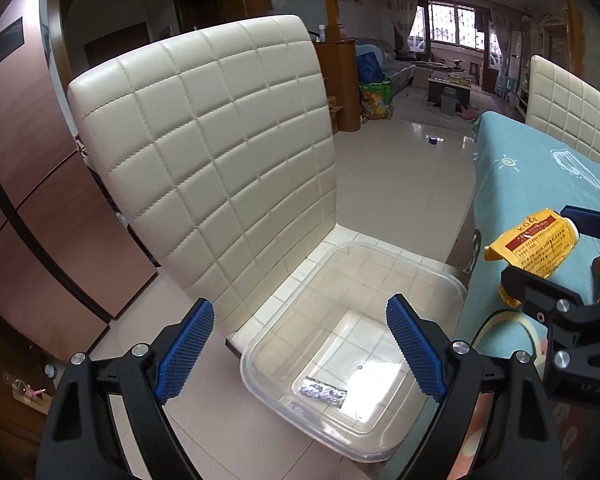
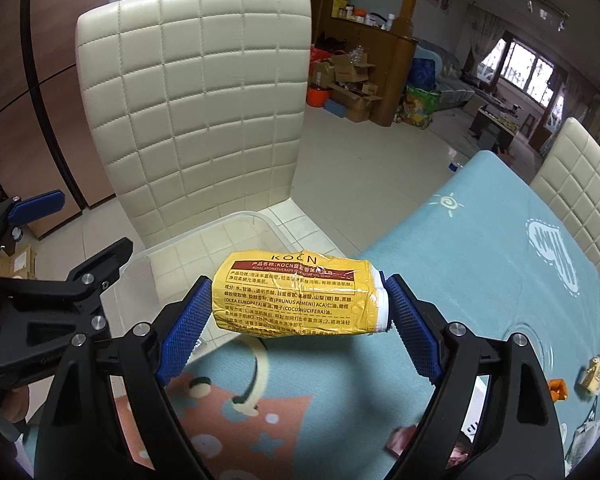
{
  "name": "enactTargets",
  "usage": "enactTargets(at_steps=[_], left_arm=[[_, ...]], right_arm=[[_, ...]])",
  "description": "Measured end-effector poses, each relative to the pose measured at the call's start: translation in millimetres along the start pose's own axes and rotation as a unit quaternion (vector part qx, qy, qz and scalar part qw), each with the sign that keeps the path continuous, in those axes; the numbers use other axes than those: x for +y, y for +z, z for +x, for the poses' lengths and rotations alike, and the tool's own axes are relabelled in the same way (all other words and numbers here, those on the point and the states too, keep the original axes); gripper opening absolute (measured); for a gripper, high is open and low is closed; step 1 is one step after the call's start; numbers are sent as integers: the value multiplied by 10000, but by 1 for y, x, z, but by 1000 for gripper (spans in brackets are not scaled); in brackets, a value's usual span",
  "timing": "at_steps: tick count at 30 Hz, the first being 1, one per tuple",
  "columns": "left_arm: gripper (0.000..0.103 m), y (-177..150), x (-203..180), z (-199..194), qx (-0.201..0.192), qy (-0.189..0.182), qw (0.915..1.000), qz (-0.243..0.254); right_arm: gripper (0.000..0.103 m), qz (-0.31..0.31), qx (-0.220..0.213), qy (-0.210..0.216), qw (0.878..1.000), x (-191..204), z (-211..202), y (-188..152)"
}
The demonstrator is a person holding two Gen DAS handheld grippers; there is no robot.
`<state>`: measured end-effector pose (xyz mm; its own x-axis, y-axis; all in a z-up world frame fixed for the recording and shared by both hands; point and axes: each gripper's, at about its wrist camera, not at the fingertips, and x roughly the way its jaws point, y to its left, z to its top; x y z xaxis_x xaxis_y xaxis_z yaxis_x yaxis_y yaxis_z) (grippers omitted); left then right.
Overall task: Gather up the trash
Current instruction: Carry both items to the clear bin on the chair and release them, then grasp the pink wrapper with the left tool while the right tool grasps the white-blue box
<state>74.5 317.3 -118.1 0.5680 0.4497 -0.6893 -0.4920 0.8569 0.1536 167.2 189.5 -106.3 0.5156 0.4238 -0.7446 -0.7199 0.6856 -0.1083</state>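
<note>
Daylight is coming through the barred windows (image 1: 452,24) at the far end, glancing off the pale tiled floor (image 1: 400,168), while two cream quilted chairs (image 1: 208,152) are standing by the desk (image 2: 480,248) under its teal cloth, cardboard boxes (image 2: 350,80) piling beyond.

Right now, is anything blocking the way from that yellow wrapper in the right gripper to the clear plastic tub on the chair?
Nothing visible does. The crumpled yellow wrapper is clamped in the right gripper above the table's edge, and the clear plastic tub lies open-topped beside it, holding only a small foil scrap.
</note>
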Motion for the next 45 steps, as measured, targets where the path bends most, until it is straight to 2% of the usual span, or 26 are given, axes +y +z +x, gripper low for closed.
enactTargets(at_steps=[2,4,5,8,10,14,19,25,31,35,40,45], left_arm=[[86,-1,5,-3,-6,71,10000,5],[86,-1,9,-6,-27,108,9999,-23],[86,0,11,-8,-35,119,9999,-51],[86,3,13,-12,-56,104,9999,-111],[86,4,11,-13,-74,67,9999,-97],[86,5,-6,-25,-133,-113,9998,52],[86,3,-42,-43,-201,-470,9980,360],[86,-5,-108,-60,-188,-1057,9906,851],[86,-12,-173,-69,20,-1691,9765,1337],[86,-13,-215,-73,105,-2071,9627,1738],[86,-13,-245,-64,196,-2121,9560,2017],[86,-14,-253,-43,382,-1967,9583,2037]], right_arm=[[87,24,-13,34,10000,2,2,2],[96,97,-26,90,9999,1,3,4],[97,185,-61,56,9998,-1,2,5],[97,328,-72,17,9994,-8,-3,4],[97,339,-105,-163,9992,-13,-10,2],[97,478,-138,-353,9981,-29,-29,-11],[97,713,-143,-669,9951,-58,-53,-35],[96,1209,-116,-989,9877,-103,-86,-70],[96,1724,-117,-1141,9783,-147,-113,-100],[96,1865,-157,-1229,9746,-165,-122,-114],[96,2033,-72,-1128,9726,-183,-118,-124],[96,1936,-19,-1036,9756,-186,-108,-126]])
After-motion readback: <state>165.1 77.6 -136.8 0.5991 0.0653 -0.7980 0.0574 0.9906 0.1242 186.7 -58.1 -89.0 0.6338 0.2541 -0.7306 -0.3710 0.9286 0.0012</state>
